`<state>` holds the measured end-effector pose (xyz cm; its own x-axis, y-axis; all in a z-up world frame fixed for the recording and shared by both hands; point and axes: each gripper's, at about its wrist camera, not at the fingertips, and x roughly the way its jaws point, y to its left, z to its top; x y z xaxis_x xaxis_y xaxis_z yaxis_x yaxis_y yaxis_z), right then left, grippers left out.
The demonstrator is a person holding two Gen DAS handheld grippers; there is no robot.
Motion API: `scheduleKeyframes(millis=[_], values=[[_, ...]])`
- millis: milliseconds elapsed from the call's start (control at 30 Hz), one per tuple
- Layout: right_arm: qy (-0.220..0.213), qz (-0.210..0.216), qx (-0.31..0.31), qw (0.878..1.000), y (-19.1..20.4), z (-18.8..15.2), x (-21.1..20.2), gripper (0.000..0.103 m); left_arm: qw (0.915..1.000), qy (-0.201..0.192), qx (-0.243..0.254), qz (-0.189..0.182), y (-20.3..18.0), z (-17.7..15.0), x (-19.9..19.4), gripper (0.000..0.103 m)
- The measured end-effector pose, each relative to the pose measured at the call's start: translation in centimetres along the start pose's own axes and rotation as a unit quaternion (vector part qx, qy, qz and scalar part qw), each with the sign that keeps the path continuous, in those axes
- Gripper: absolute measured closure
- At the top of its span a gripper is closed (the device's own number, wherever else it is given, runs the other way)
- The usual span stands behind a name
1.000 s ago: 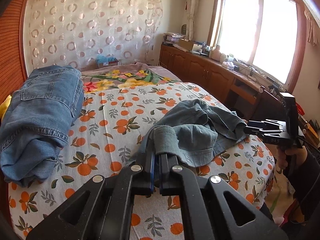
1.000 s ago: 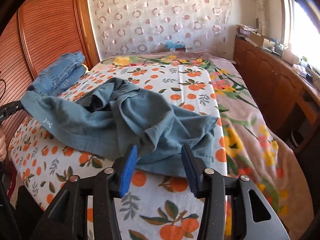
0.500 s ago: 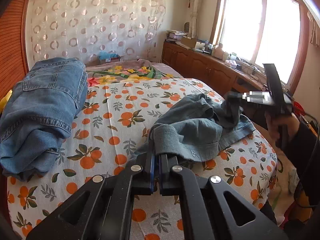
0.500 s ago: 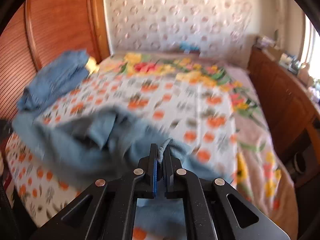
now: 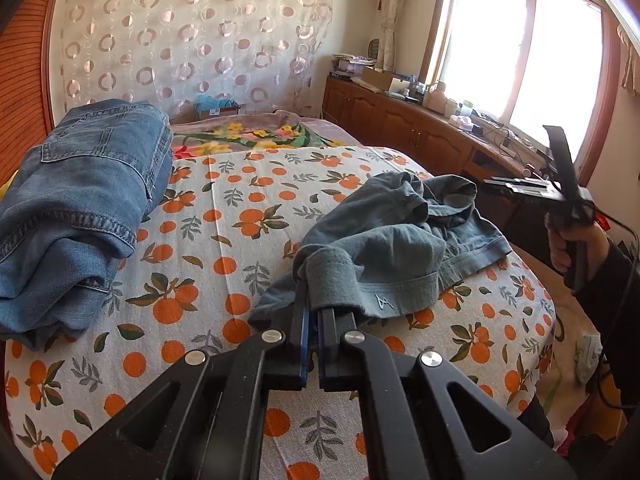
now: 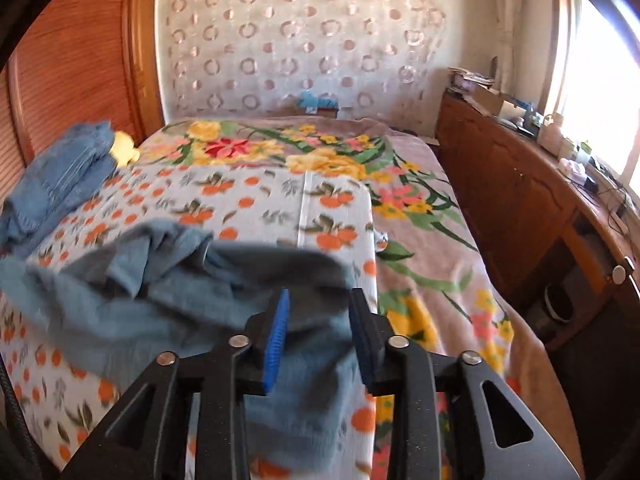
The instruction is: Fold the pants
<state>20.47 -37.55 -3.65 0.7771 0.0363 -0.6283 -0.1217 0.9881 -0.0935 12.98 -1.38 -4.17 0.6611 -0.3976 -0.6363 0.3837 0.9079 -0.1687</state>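
Observation:
The grey-blue pants (image 5: 400, 240) lie crumpled on the orange-print bedspread (image 5: 224, 240). My left gripper (image 5: 313, 312) is shut on their near hem, and the cloth drapes over its fingertips. In the left wrist view a hand holds my right gripper (image 5: 486, 185) in the air just past the pants' far right edge, apart from the cloth. In the right wrist view the right gripper (image 6: 320, 300) has its jaws opening. The blurred pants (image 6: 160, 292) lie under and between them, and the pads do not press on the fabric.
A stack of folded blue jeans (image 5: 80, 200) sits on the bed's left side by the wooden headboard (image 6: 80, 60). A floral blanket (image 6: 420, 220) covers the bed's far side. A wooden cabinet (image 5: 420, 128) with clutter runs under the window on the right.
The right gripper closed on the pants' right edge, lifted it, then parted its jaws and drew away to the right. The left gripper kept its hold and stayed in place.

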Motion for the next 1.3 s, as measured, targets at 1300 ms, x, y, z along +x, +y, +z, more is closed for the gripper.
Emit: scheduleKeyframes(millis=[1300], values=[[-0.039, -0.012, -0.043, 0.998, 0.4, -4.6, -7.9, 0.099, 0.9996, -0.025, 0.011, 0.013, -0.8, 2.3, -2.3, 0.1]])
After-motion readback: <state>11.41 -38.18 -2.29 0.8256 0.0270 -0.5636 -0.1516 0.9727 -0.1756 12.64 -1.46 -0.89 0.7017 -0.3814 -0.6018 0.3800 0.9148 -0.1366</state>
